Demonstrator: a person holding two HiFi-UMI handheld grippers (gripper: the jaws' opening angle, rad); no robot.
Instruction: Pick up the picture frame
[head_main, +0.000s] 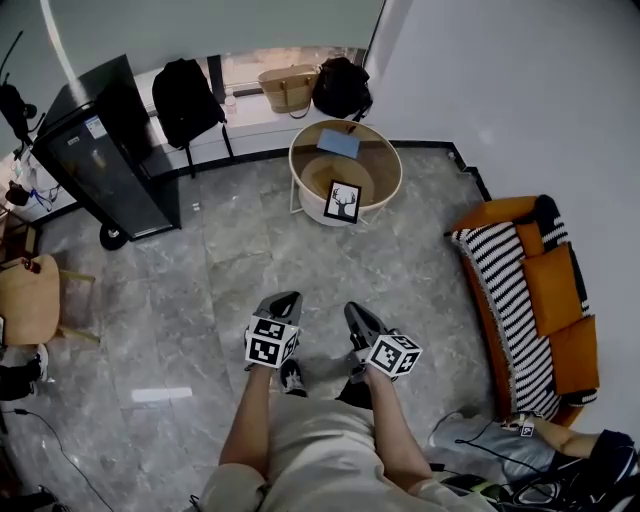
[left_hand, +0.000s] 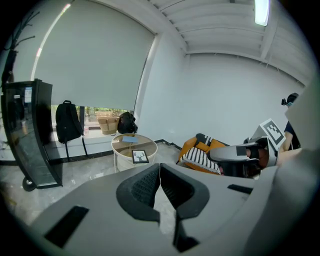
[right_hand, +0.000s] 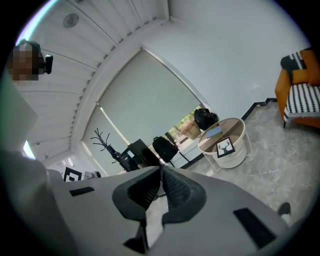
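Observation:
A small black picture frame (head_main: 342, 201) with a deer silhouette leans on the front rim of a round white side table (head_main: 372, 202); it also shows far off as the frame (left_hand: 139, 156) and the frame (right_hand: 226, 147). My left gripper (head_main: 287, 300) and right gripper (head_main: 354, 311) hang side by side over the grey floor, well short of the table. Both are shut with nothing between the jaws; the left gripper's tips (left_hand: 159, 166) and the right gripper's tips (right_hand: 161, 170) meet. A blue book (head_main: 339, 142) lies on the table's top.
An orange sofa (head_main: 530, 300) with a striped throw stands at the right. A black cabinet on wheels (head_main: 100, 150) stands at the left, a wooden chair (head_main: 30, 300) beyond it. Bags (head_main: 187, 98) sit on the window sill. Cables (head_main: 500, 460) lie at the lower right.

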